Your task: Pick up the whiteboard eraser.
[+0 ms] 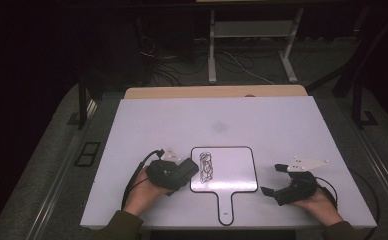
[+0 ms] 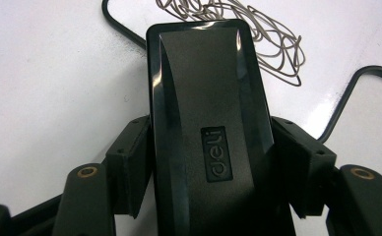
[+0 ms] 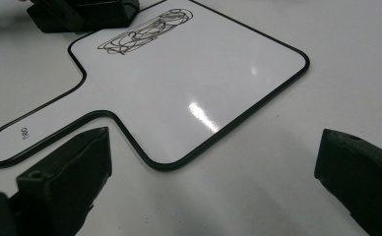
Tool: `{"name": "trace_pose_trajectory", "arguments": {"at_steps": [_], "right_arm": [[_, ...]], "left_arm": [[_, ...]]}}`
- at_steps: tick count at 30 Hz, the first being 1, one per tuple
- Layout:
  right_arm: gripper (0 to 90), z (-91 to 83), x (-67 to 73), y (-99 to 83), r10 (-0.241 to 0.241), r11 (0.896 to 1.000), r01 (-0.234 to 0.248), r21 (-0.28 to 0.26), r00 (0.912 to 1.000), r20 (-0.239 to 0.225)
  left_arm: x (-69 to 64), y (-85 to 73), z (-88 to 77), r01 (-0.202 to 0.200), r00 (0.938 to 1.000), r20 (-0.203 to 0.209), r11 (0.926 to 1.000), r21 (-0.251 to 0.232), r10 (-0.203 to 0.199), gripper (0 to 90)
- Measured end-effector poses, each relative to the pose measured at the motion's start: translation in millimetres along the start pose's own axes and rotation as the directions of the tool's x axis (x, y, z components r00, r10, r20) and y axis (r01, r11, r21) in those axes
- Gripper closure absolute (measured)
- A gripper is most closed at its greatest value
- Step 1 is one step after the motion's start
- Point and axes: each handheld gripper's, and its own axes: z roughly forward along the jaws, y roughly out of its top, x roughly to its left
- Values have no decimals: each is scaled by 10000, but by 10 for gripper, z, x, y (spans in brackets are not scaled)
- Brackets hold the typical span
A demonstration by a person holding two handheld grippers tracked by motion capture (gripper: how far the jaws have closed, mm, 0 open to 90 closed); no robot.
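A small handled whiteboard lies on the white table, handle toward me, with a black scribble near its left edge. My left gripper is shut on a black eraser, whose tip lies at the board's left edge beside the scribble. In the left gripper view both pads press the eraser on its sides, and the scribble lies just beyond its end. My right gripper rests open to the right of the board. Nothing is between its jaws, and the board lies ahead of them.
A wooden edge runs along the table's far side. Behind it, desk legs and cables stand on a dark floor. Bare white tabletop stretches beyond the board and to its right.
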Motion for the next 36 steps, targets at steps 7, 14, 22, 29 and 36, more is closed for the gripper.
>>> {"name": "trace_pose_trajectory", "arguments": {"at_steps": [7,14,22,29,36], "right_arm": [[0,1,-1,0,-7,10000,7,34,10000,3],[0,4,2,-1,-47,10000,47,49,10000,36],[0,-5,4,-2,-49,10000,48,67,10000,30],[0,-2,5,-2,-51,10000,50,69,10000,31],[0,-1,6,-2,-60,9999,60,82,10000,8]], "left_arm": [[-1,6,-21,-51,10000,-58,9999,125,52,385],[-26,18,-23,60,9998,-206,9998,214,-56,391],[-35,26,-99,-96,9992,-386,10000,25,97,394],[-28,-5,-181,-254,9996,-97,9993,-292,251,394],[-39,-8,-224,-337,9994,-14,9985,-440,336,393]]}}
